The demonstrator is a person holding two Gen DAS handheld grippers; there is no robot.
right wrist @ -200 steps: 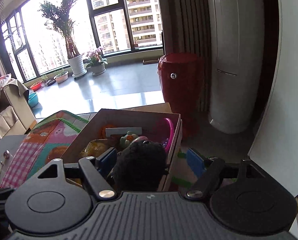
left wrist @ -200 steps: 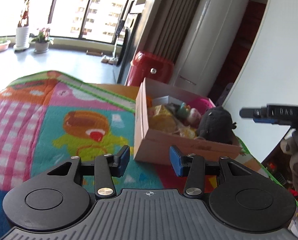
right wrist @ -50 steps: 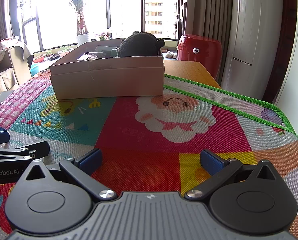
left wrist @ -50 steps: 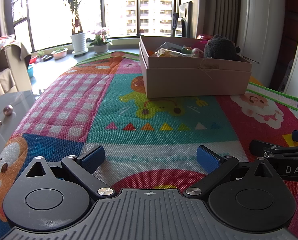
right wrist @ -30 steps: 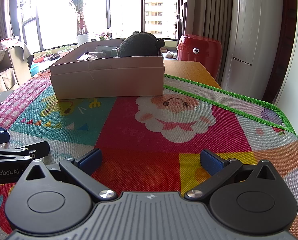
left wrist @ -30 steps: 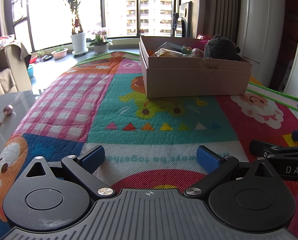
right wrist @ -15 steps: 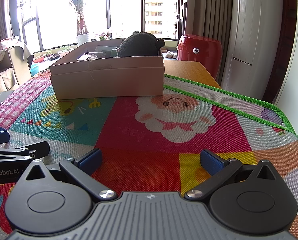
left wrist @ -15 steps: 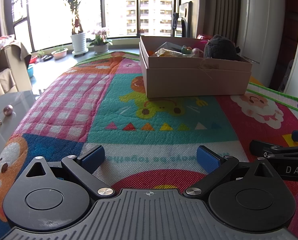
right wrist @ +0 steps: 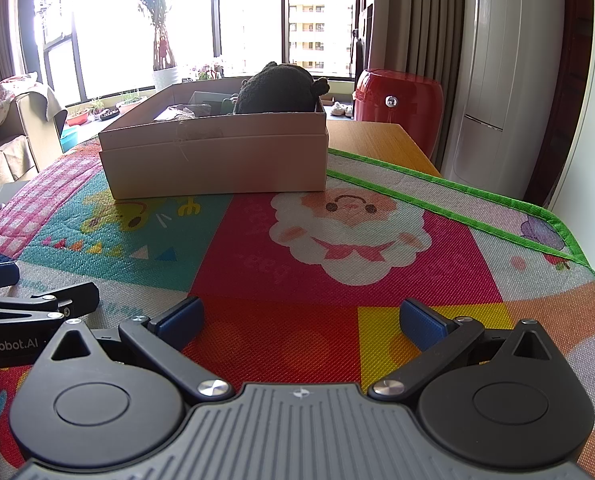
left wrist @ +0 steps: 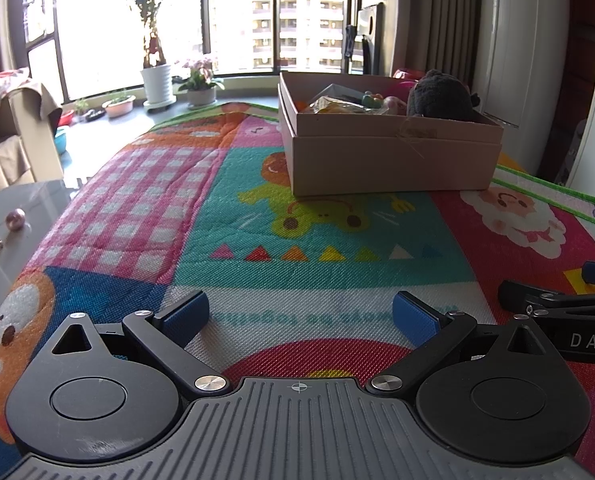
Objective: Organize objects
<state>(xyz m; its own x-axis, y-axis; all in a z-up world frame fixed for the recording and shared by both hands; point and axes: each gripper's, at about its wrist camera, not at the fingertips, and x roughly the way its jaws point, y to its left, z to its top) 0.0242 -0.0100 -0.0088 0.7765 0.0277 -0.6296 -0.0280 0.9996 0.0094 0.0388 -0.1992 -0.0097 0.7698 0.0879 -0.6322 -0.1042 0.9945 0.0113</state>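
Both hand-held grippers sit low over the colourful cartoon-printed play mat, released: the left gripper has its blue-padded fingers spread wide with only mat between them, and the right gripper is spread the same way, holding nothing. Each shows at the edge of the other's view, cut off by the frame, so only a black finger and part of a white printed label can be seen.

Well beyond both grippers, a shallow tan cardboard box rests on the mat, and the task's things lie inside it. A dark grey plush toy rises above the box's rim at its right end; its lower part is hidden by the box wall. Beside the plush, further into the box, are a crinkled yellow wrapper, something pink and something small and green (too small and crowded to identify). From the right wrist view the box wall hides nearly all of these.

Behind the box, a red rounded cabinet with a silver knob stands on the floor, partly hidden by the bare wooden table edge. Left of the box, by the bright windows, stands a tall plant in a white pot; glare washes out its top.
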